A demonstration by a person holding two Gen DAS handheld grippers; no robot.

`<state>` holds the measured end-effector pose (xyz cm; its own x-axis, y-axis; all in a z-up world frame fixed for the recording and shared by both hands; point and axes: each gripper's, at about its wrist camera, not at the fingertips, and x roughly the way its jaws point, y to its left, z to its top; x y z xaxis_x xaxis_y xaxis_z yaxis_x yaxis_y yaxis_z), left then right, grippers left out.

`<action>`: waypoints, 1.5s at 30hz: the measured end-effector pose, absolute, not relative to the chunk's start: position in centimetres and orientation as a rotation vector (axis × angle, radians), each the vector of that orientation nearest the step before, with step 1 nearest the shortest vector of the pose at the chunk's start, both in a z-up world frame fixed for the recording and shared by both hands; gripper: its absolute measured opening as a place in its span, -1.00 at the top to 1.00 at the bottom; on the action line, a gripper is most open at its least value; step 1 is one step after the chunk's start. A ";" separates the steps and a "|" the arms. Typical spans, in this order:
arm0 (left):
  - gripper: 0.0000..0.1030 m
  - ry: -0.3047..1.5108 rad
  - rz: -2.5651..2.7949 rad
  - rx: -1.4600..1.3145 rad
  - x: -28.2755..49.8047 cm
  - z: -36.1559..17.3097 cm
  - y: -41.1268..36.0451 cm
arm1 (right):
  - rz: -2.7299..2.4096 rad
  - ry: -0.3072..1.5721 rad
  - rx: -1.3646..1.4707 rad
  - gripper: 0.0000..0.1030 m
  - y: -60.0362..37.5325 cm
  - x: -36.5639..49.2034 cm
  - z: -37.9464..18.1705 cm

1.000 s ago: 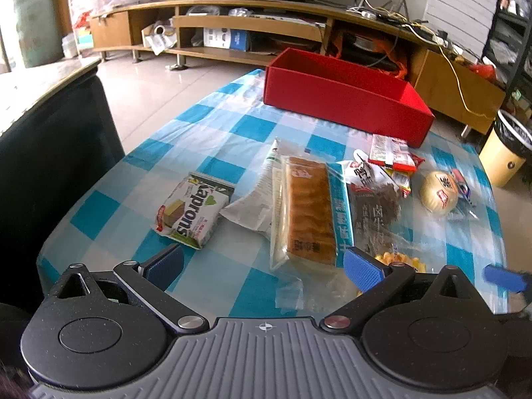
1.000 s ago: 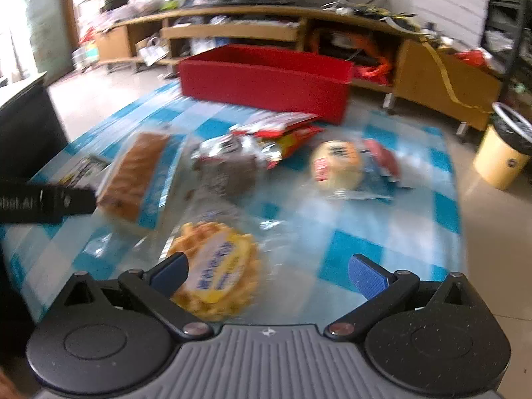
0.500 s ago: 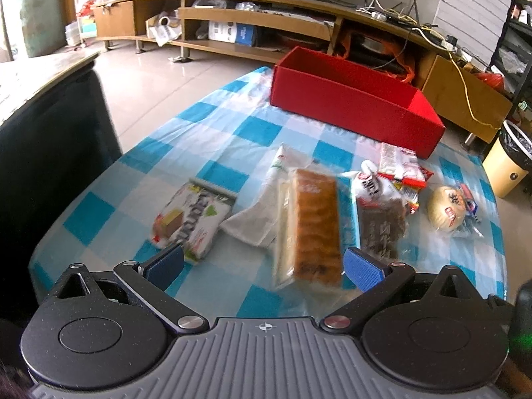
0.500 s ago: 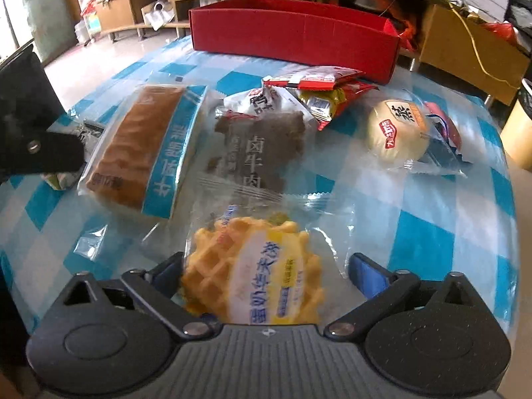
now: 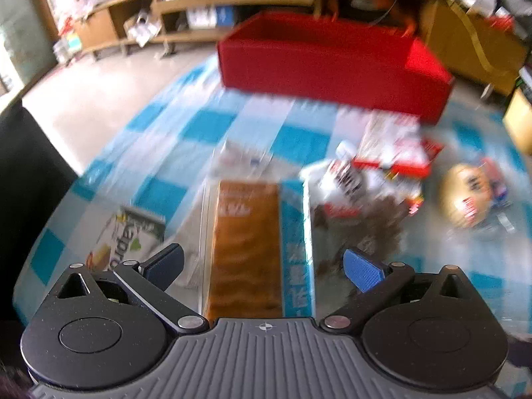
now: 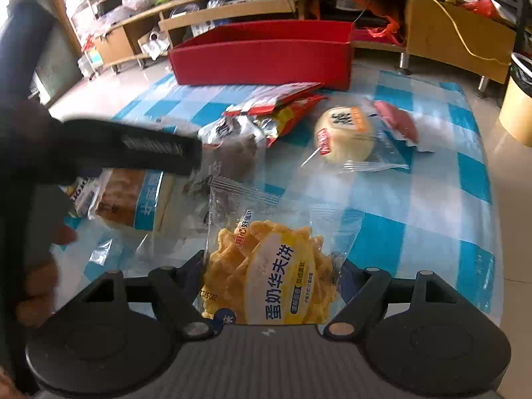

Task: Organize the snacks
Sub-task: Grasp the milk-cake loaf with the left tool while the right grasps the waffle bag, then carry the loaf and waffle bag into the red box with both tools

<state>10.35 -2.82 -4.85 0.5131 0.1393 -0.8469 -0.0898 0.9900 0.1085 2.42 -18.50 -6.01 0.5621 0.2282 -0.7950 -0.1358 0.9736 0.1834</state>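
My right gripper is closing its jaws on a clear packet with a yellow waffle; both fingers meet the packet's sides. Over a long brown cake packet my left gripper stands open, one finger on either side and neither touching it. A green-and-white wafer pack lies to the cake's left. To its right are a dark meat snack, red packets and a round bun. The red box stands open at the table's far edge.
The blue-and-white checked cloth covers the table. The left gripper's black body and a hand fill the left of the right wrist view. A yellow bin stands on the floor at right, beyond it a wooden TV cabinet.
My right gripper has come down around the waffle packet and its fingers have closed in on it. My left gripper has moved forward over the long cake packet; its view is now blurred.
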 end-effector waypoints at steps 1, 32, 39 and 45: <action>-0.92 1.062 0.153 0.043 10.5 -5.3 -2.5 | 0.212 0.950 0.116 -0.49 -18.9 2.2 -5.9; -0.89 1.032 -0.052 0.005 9.8 -1.2 -1.5 | 0.189 0.866 0.233 -0.49 -21.8 8.8 -0.1; -0.28 1.197 0.023 -0.045 11.6 -5.7 -1.3 | 0.235 0.853 0.210 -0.49 -21.0 7.7 0.4; -0.25 1.156 0.004 -0.117 10.7 -3.4 -0.1 | 0.228 0.831 0.245 -0.49 -21.9 7.3 1.1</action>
